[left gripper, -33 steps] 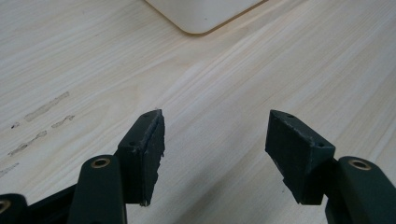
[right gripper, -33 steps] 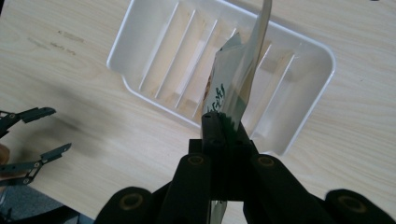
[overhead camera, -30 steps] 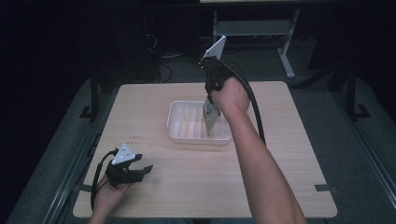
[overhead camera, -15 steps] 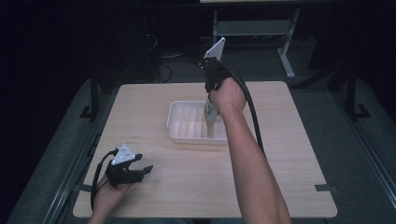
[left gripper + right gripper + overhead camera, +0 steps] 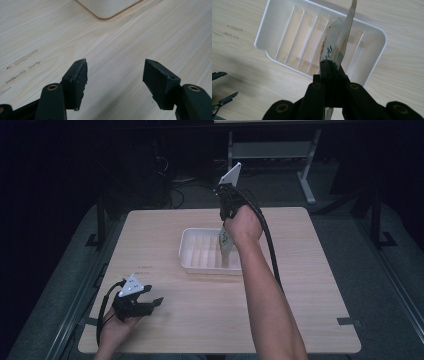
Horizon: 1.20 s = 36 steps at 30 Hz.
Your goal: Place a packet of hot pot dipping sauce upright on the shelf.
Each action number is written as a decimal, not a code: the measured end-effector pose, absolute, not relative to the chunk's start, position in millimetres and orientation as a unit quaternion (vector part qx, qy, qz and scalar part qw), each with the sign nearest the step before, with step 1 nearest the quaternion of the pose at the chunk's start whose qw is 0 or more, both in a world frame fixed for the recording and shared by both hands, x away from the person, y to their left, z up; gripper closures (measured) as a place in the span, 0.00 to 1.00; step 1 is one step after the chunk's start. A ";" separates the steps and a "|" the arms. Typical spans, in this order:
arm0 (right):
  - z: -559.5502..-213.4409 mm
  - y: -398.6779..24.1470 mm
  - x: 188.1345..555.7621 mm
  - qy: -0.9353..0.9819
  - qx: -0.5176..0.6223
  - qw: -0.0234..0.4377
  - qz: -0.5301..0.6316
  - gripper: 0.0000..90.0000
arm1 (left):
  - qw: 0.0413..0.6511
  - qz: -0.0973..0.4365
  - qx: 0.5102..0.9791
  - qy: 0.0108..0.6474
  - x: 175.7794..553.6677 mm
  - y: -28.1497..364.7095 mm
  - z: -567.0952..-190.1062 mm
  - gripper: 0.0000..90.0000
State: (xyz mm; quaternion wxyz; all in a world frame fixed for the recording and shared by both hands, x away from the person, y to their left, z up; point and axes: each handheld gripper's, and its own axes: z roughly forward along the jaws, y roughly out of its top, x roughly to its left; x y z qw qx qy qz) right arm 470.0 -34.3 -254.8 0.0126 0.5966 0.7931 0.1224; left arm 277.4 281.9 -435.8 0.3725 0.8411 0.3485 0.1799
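A white ribbed tray (image 5: 197, 251) (image 5: 277, 32) sits mid-table. My right gripper (image 5: 226, 231) (image 5: 331, 65) hangs above its right part, pointing down, shut on a silvery packet (image 5: 225, 242) (image 5: 339, 46) with green print; the packet dangles upright into the tray. Whether its lower end touches the ribs, I cannot tell. My left gripper (image 5: 154, 303) (image 5: 113, 80) rests low over the table's near left corner, jaws wide open with only bare wood between them. The tray's corner (image 5: 107, 8) shows at the top of the left gripper view.
The wooden table (image 5: 300, 285) has bare wood on every side of the tray. Faint scuff marks (image 5: 22, 65) lie on the wood left of my left gripper. Dark floor and a metal frame (image 5: 272, 150) lie beyond the far edge.
My right hand has drifted slightly with the packet still hanging over the tray. The left gripper stays put.
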 end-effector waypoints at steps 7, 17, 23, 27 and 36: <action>-254.3 -36.3 470.1 0.789 0.602 0.018 0.122 0.99 | 0.373 0.179 0.841 0.348 277.4 282.0 -435.6 0.39; -254.5 -37.8 467.4 0.791 0.598 0.023 0.124 0.99 | 0.375 0.177 0.841 0.348 277.3 283.2 -435.9 0.39; -254.6 -37.6 466.4 0.792 0.598 0.026 0.121 0.99 | 0.377 0.177 0.840 0.348 277.2 282.9 -435.7 0.38; -259.1 -36.3 468.1 0.791 0.600 0.024 0.119 0.99 | 0.375 0.177 0.841 0.346 277.5 283.1 -435.9 0.38; -273.4 -38.4 472.3 0.788 0.605 0.022 0.114 0.99 | 0.376 0.177 0.840 0.347 277.3 283.7 -435.6 0.38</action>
